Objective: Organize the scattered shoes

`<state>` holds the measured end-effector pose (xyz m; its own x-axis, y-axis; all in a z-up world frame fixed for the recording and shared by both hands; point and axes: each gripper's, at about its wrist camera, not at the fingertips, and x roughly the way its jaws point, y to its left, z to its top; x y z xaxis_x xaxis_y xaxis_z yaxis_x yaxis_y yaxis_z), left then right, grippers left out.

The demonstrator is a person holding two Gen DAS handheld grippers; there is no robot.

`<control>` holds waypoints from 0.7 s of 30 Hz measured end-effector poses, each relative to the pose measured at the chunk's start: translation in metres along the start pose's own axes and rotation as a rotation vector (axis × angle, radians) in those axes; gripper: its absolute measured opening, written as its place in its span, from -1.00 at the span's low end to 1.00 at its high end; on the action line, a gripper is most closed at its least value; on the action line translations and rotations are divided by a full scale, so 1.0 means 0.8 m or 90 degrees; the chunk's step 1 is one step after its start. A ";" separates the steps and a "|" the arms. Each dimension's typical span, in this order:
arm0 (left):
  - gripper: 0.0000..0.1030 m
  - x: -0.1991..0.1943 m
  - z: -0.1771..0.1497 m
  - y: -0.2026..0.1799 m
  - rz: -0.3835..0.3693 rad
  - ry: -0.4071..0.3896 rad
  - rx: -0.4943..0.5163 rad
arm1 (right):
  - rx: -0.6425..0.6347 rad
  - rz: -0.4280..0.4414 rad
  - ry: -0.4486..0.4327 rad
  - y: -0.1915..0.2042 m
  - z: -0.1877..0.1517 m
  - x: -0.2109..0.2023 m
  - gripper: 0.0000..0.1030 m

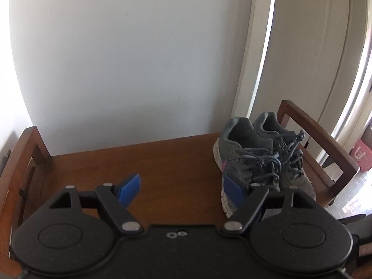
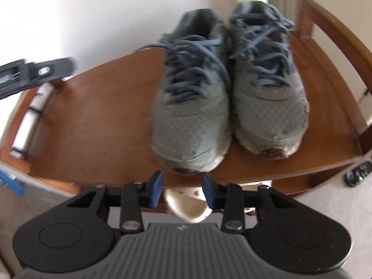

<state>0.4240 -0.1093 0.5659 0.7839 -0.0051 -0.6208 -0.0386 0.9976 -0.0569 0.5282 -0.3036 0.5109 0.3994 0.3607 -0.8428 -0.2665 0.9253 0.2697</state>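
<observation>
Resting side by side, touching, at right end of wooden shelf [image 2: 97, 121]: grey sneakers [image 2: 227, 88] (toes at front edge). Left gripper [image 1: 183, 191] spread wide, empty. Right gripper [image 2: 182, 188] narrowly parted, empty, beyond front edge.

Both rigs look basically the same: the left matte black plastic gripper [image 1: 181, 189] has two big round discs with a raised circle on each, flat linkage bars pinned with shiny silver rivets, and bright blue rubbery finger pads [image 1: 129, 189]. Two tiny silver screws sit on its flat centre plate. The right black gripper [image 2: 181, 189] matches, except its middle body is ribbed grey plastic.
</observation>
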 end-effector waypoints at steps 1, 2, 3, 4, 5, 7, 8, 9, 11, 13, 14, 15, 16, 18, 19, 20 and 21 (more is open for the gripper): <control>0.53 -0.004 -0.002 0.002 -0.003 -0.002 0.007 | 0.011 0.005 -0.008 -0.002 0.002 0.002 -0.20; 0.53 -0.005 -0.004 0.003 -0.004 -0.003 0.011 | 0.008 0.000 -0.014 0.000 0.003 0.003 -0.20; 0.53 -0.006 -0.005 0.005 -0.005 -0.003 0.014 | 0.006 -0.004 -0.020 0.001 0.003 0.004 -0.19; 0.53 -0.007 -0.007 0.006 -0.007 -0.001 0.013 | 0.010 -0.007 -0.023 0.002 0.004 0.006 -0.20; 0.53 -0.007 -0.009 0.008 -0.010 0.001 0.013 | 0.015 -0.011 -0.026 0.003 0.005 0.008 -0.19; 0.53 -0.014 -0.013 0.014 -0.015 0.000 0.012 | 0.031 -0.024 -0.036 0.003 -0.001 0.006 -0.19; 0.53 -0.016 -0.015 0.016 -0.017 0.000 0.013 | 0.033 -0.017 -0.039 0.003 -0.008 0.002 -0.18; 0.53 -0.018 -0.017 0.017 -0.020 0.000 0.014 | 0.036 -0.010 -0.041 0.004 -0.015 -0.002 -0.16; 0.53 -0.022 -0.025 0.020 -0.028 0.000 0.023 | 0.036 -0.014 -0.032 0.005 -0.037 -0.005 -0.19; 0.53 -0.027 -0.032 0.023 -0.035 0.003 0.028 | 0.032 -0.030 -0.011 0.006 -0.065 -0.002 -0.18; 0.53 -0.030 -0.036 0.024 -0.039 0.006 0.030 | 0.031 -0.037 0.000 0.007 -0.079 0.001 -0.17; 0.53 -0.033 -0.040 0.026 -0.043 0.010 0.033 | 0.040 -0.041 0.017 0.006 -0.091 0.010 -0.17; 0.53 -0.034 -0.046 0.026 -0.045 0.018 0.039 | 0.048 -0.044 0.036 0.005 -0.103 0.021 -0.17; 0.53 -0.036 -0.056 0.026 -0.046 0.033 0.050 | 0.071 -0.040 0.101 -0.011 -0.125 0.068 -0.17; 0.53 -0.036 -0.061 0.027 -0.044 0.040 0.054 | 0.076 -0.039 0.115 -0.020 -0.133 0.074 -0.18; 0.53 -0.037 -0.065 0.027 -0.042 0.046 0.055 | 0.082 -0.038 0.128 -0.029 -0.139 0.080 -0.18; 0.53 -0.038 -0.068 0.029 -0.038 0.050 0.054 | 0.088 -0.039 0.129 -0.029 -0.139 0.088 -0.18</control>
<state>0.3657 -0.0896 0.5407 0.7318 -0.0674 -0.6782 0.0624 0.9975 -0.0318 0.4652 -0.3129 0.3935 0.2238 0.2857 -0.9318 -0.1194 0.9569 0.2647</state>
